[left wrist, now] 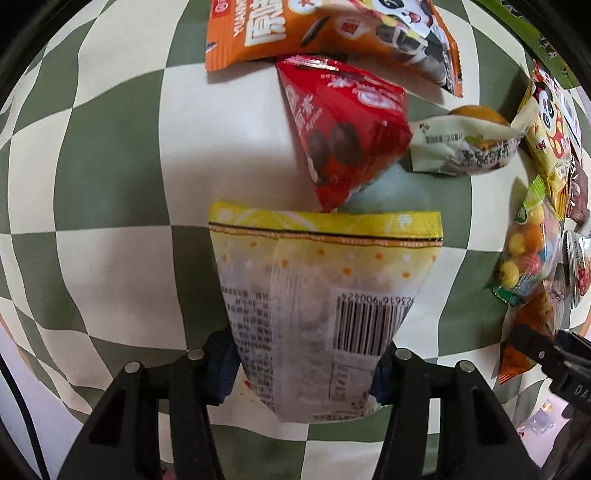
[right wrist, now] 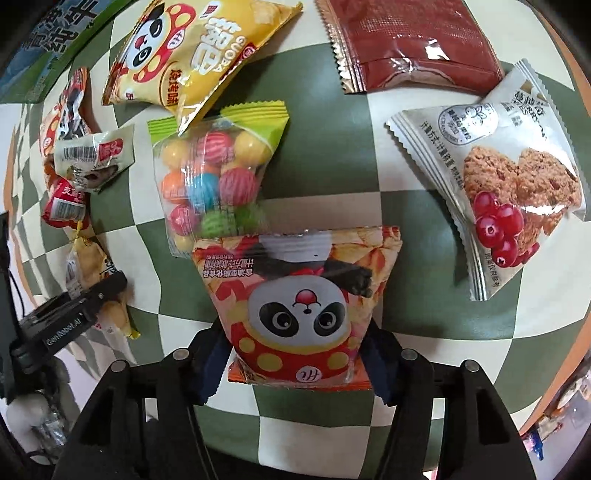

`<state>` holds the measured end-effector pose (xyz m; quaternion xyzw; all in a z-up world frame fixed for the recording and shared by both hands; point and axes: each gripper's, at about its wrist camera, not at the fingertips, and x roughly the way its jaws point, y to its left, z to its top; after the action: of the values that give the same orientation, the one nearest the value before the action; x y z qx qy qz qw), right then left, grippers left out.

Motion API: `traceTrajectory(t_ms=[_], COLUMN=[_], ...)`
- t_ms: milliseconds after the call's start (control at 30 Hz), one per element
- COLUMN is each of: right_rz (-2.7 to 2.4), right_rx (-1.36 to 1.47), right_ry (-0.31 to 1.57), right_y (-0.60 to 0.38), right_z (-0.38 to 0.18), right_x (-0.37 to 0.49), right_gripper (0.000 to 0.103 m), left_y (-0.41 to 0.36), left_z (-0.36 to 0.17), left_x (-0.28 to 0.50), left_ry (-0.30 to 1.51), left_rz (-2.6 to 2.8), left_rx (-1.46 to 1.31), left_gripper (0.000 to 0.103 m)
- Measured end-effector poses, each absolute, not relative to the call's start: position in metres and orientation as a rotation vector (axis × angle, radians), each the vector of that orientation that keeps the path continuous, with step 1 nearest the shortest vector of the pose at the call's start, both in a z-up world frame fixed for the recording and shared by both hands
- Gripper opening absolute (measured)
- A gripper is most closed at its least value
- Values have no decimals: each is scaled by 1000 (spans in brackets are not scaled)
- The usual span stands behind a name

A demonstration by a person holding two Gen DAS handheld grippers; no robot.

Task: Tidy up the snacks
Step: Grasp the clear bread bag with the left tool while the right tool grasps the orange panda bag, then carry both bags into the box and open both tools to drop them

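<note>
In the left wrist view my left gripper [left wrist: 304, 369] is shut on a pale yellow snack packet [left wrist: 325, 266], barcode side up, above the checked cloth [left wrist: 110, 166]. A red chocolate packet [left wrist: 343, 129] and an orange panda bag [left wrist: 332, 29] lie just beyond it. In the right wrist view my right gripper [right wrist: 295, 362] is shut on an orange panda snack packet [right wrist: 299, 295]. A bag of coloured candy balls [right wrist: 214, 173] lies right behind it. The left gripper [right wrist: 74, 306] shows at that view's left edge, still holding its yellow packet [right wrist: 114, 314].
On the green and cream checked cloth [right wrist: 424, 240] lie a yellow panda bag [right wrist: 192, 55], a dark red packet [right wrist: 413, 40], a cranberry cookie packet [right wrist: 509, 173] and small packets [right wrist: 92, 155] at the left. A green box [right wrist: 48, 48] stands at the far edge.
</note>
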<state>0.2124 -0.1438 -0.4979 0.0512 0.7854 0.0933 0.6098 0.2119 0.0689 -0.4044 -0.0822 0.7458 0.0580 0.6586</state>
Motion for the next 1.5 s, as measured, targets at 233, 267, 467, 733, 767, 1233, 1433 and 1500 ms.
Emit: traceTrajectory(t_ms=[233, 267, 467, 733, 767, 1233, 1433, 1500], right_rz=[251, 266, 358, 499, 518, 507, 465, 459], right_rx=[47, 51, 96, 244, 264, 196, 148, 139], right_ry=[1763, 1758, 1710, 1577, 1543, 1300, 1421, 1453], right_y=[-123, -123, -126, -120, -119, -98, -88, -80], right_z=[-484, -479, -439, -356, -340, -246, -292, -312], right_x=[190, 188, 187, 241, 255, 446, 488, 491], right_gripper=[54, 54, 53, 53, 53, 53, 53, 53], left_y=[55, 54, 63, 57, 54, 58, 56, 55], left_z=[-377, -371, -330, -225, -208, -147, -194, -208], left_x=[228, 227, 225, 274, 287, 468, 509, 513], left_ry=[1658, 1649, 1592, 1437, 1404, 1353, 1494, 1524], left_rz=[131, 126, 81, -39, -52, -80, -79, -63], left_rx=[-188, -191, -229, -326, -319, -144, -133, -108], left_gripper=[43, 43, 42, 42, 42, 42, 42, 42])
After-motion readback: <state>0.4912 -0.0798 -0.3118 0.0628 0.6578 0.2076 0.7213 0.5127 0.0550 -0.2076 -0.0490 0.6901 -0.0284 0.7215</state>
